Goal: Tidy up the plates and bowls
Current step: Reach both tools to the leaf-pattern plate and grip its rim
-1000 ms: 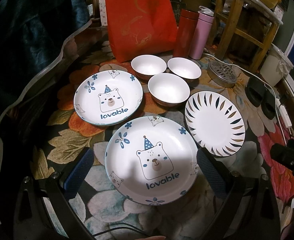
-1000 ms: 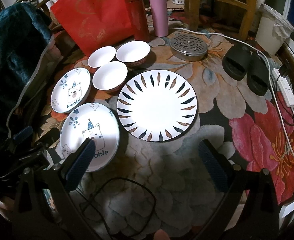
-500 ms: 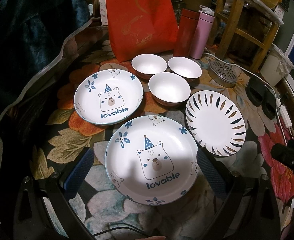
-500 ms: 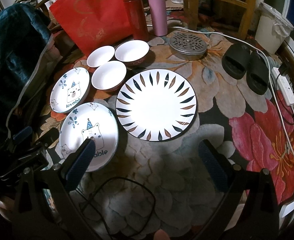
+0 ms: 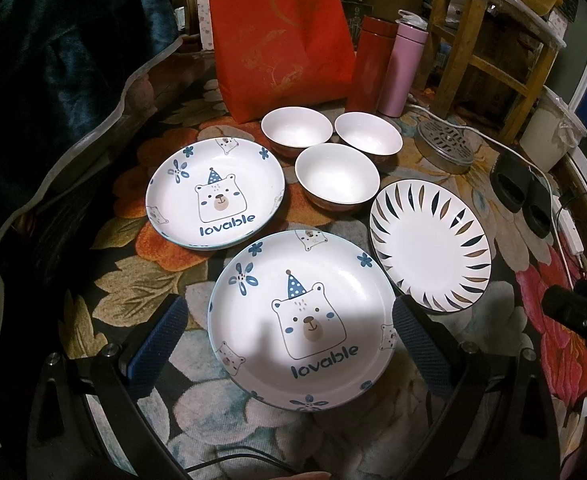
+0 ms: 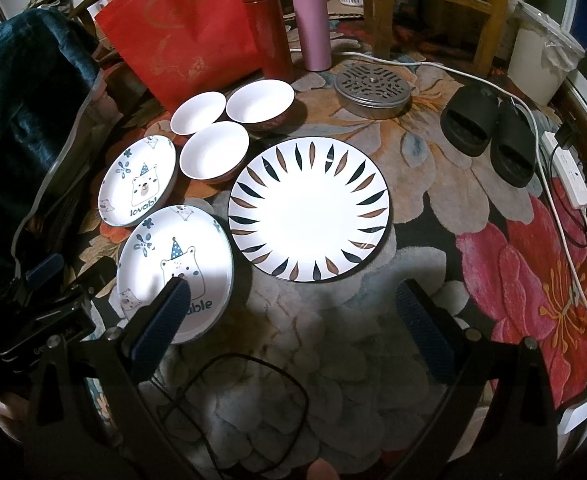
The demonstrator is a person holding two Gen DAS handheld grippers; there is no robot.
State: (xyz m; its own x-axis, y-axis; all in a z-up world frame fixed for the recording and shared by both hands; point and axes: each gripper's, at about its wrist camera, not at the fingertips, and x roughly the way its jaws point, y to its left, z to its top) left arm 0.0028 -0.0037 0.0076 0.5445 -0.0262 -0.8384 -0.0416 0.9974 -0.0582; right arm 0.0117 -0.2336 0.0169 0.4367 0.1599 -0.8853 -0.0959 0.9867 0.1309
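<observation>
Two white bear plates marked "lovable" lie on the flowered tabletop: a near one [image 5: 305,320] [image 6: 173,268] and a far one [image 5: 215,192] [image 6: 137,182]. A leaf-rimmed plate [image 5: 429,240] [image 6: 309,208] lies to their right. Three white bowls [image 5: 335,176] [image 5: 295,128] [image 5: 367,134] cluster behind the plates; they also show in the right wrist view [image 6: 213,152]. My left gripper [image 5: 289,344] is open, its fingers flanking the near bear plate without touching. My right gripper [image 6: 293,320] is open and empty, in front of the leaf-rimmed plate.
A red bag [image 5: 281,32], a red flask [image 5: 371,64] and a pink flask [image 5: 401,68] stand behind the bowls. A round metal lid [image 6: 371,90], black slippers [image 6: 489,132] and a white power strip with cable [image 6: 569,176] lie to the right. A dark jacket [image 5: 53,80] hangs at left.
The right gripper has drifted slightly forward and right; the leaf-rimmed plate sits a little lower-left in its view. The left gripper has barely moved.
</observation>
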